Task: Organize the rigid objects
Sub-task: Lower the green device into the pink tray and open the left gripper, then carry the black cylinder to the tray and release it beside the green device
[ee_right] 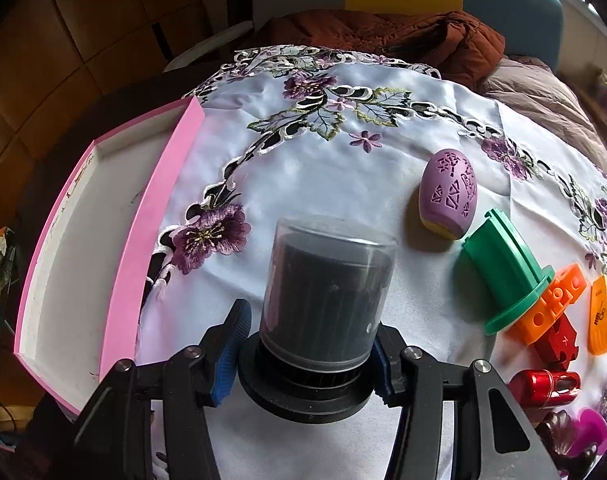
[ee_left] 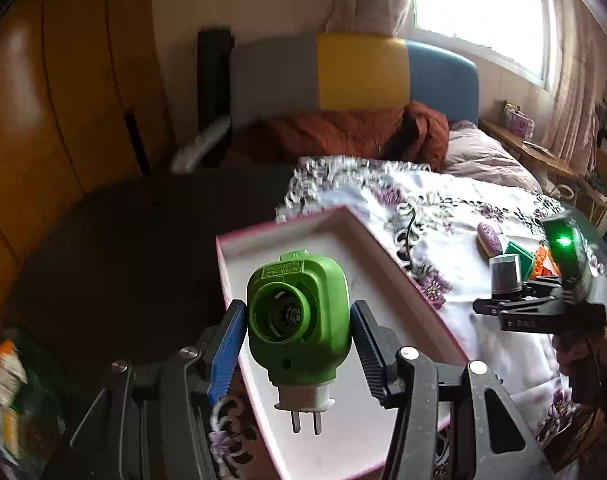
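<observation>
- Your left gripper (ee_left: 299, 320) had its jaws pinching the green plug-in device (ee_left: 298, 320) by its two sides, prongs pointing back toward the camera.
- That device hung over the white inside of the pink-edged box (ee_left: 343, 236); whether it touched the box floor could not be told.
- The box sat at the left edge of the embroidered floral cloth (ee_right: 303, 160) covering the tabletop, and apart from the device nothing showed inside it.
- Your right gripper (ee_right: 303, 340) had its jaws closed around the clear cylindrical container (ee_right: 329, 292) with a dark filling, gripping low, just above its black round base.
- In the left wrist view, that container (ee_left: 505, 274) stood upright in the right gripper (ee_left: 515, 304), above the cloth.
- To the right of the container on the cloth lay a purple egg-shaped item (ee_right: 447, 192), and next to it a green flanged piece (ee_right: 503, 268) on its side.
- Touching the green piece's flange was an orange block (ee_right: 555, 300), with a red block (ee_right: 557, 342) just below it and an orange flat tag (ee_right: 603, 316) beside them.
- A shiny red cylinder (ee_right: 543, 388) lay nearer the camera, near a magenta object (ee_right: 591, 428) at the edge.
</observation>
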